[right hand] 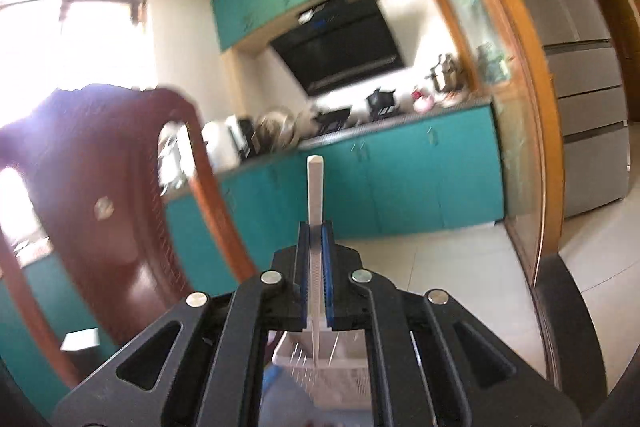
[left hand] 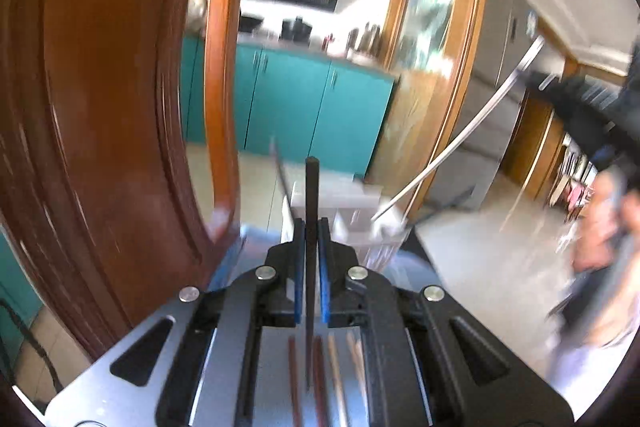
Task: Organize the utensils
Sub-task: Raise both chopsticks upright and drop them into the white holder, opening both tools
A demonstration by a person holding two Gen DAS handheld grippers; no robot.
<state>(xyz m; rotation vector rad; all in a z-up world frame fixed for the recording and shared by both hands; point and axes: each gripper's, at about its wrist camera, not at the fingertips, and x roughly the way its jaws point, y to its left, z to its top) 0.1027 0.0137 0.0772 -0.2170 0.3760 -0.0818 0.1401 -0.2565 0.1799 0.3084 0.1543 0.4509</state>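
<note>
Between the blue pads of the left gripper (left hand: 311, 227) a black chopstick (left hand: 311, 195) is clamped, tip sticking out fwd, tail running back under the jaws. Just beyond sits a white slotted utensil basket (left hand: 352, 215). R gripper (right hand: 316, 231) pinches a white chopstick (right hand: 315, 183) likewise; basket (right hand: 344, 383) lies below and behind its pads. Teal cabinets (right hand: 400, 171) far off.
</note>
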